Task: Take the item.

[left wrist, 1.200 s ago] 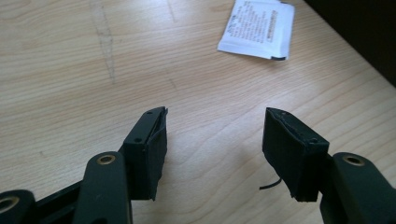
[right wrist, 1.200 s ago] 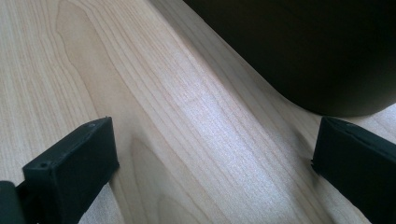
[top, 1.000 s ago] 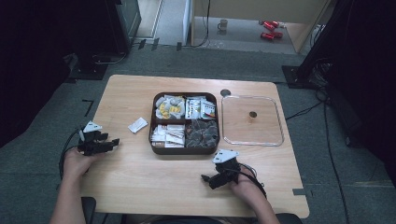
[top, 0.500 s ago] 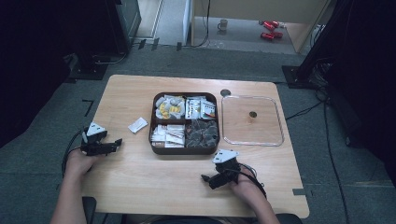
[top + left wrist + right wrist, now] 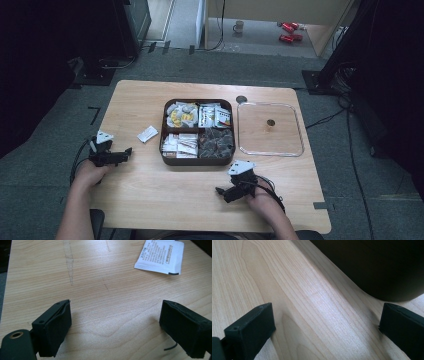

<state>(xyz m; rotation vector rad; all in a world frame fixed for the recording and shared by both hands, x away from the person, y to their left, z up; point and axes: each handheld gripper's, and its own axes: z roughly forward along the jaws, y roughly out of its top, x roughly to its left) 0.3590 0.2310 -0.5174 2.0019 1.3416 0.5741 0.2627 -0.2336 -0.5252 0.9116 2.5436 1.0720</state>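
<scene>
Left gripper [image 5: 126,151] has just been opening its jaws, now wide and empty, aimed at the small white printed sachet [image 5: 160,256] lying flat on the light wooden counter [image 5: 150,190], just left of the brown four-compartment tray [image 5: 196,161]. Likely step: approach for pickup. Next: advance, straddle the sachet, close. Right gripper [image 5: 223,192] rests by the tray, jaws wide, empty.

High view overhead, facing whole table [image 5: 150,195]; tool views low, close over tabletop; left shares white sachet [image 5: 160,256]

Apparently a lab or studio: wooden table [image 5: 150,200] is sitting on grey carpet [image 5: 45,165], cables [image 5: 330,117] trailing between dark stands [image 5: 325,75].
</scene>
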